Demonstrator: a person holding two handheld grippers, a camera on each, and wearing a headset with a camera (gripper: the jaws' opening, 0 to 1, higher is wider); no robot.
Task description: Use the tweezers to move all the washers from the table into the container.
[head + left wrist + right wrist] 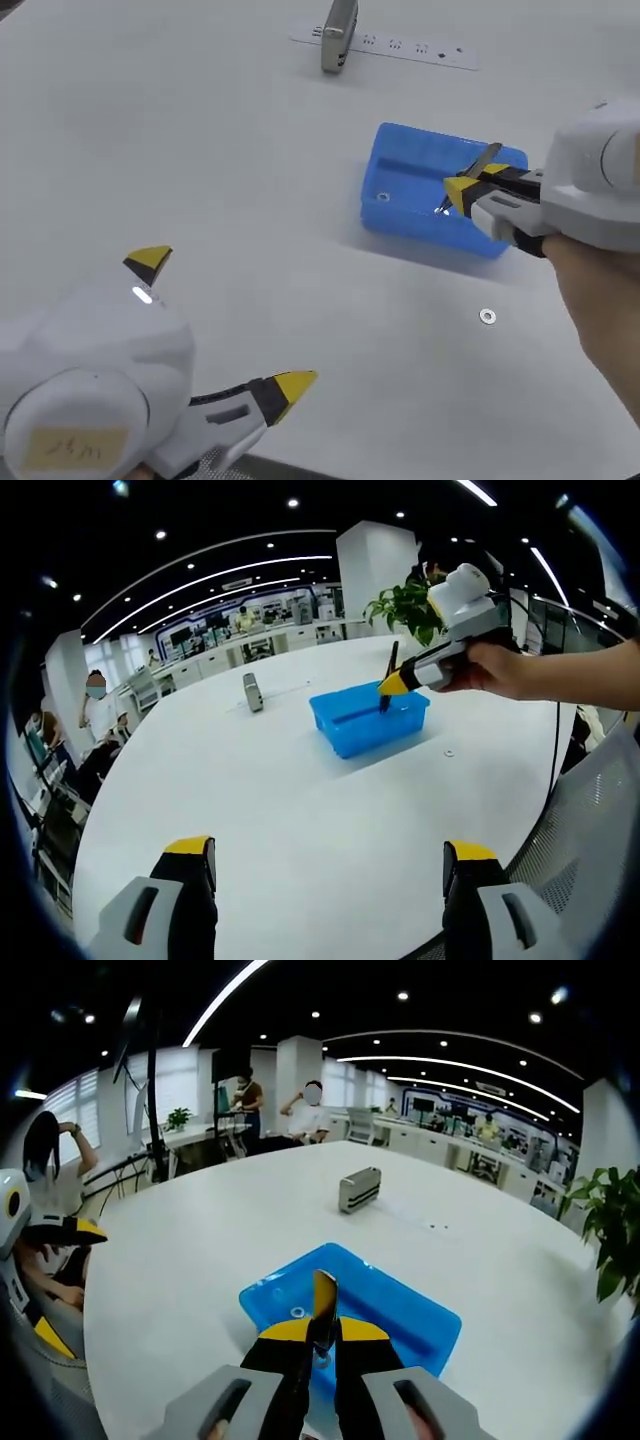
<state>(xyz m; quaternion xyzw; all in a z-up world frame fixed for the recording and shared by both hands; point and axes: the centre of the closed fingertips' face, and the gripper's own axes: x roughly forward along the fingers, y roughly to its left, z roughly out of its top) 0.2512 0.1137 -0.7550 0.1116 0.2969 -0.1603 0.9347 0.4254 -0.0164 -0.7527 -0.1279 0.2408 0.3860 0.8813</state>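
Your right gripper (466,190) hangs over the blue container (400,150), jaws pressed together on the tweezers (484,160). These slant down out of the yellow tips, with their points low inside the bin toward its near wall. Something glints at the points, but it is too small to tell whether a washer is pinched there. The washer inside the container (383,196) lies on the floor near the left end.

What the next move turns on is the washer on the table (487,316). It lies flat on the white table (250,200), outside the bin and off its near right corner on your side, apart from the wall and almost straight below the right gripper in the head view. That gripper is by far the nearer. It reaches in from the right edge, pointing left across the bin, with your forearm (600,310) trailing back toward you. The left gripper (220,323) sits low at the near left, well apart from both container and washer, its jaws spread wide and holding nothing.

If the points do carry a washer, it likely wants releasing over the bin first. The reach after that looks short — back toward you over the near wall, then tips down to the table. A thin flat ring gives the tips little edge to bite, so it could skate away.
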